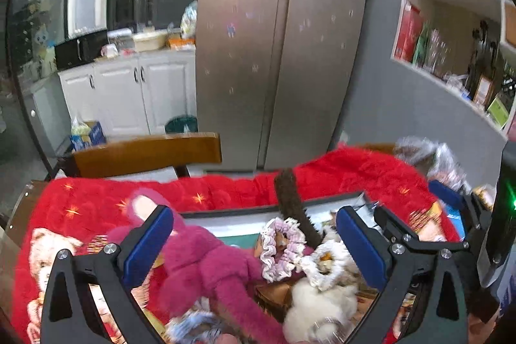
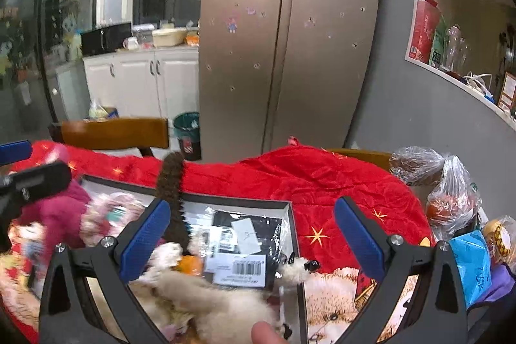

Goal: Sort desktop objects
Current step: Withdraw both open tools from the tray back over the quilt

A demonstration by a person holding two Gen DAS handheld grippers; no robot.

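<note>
In the box (image 1: 258,208), two scrunchies (image 1: 280,247).

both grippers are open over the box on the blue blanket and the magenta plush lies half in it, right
Not quite: the blanket is red, not blue, as the left wrist view shows. The rest holds: left gripper and right gripper are open over the box, the magenta plush half in it.
</note>
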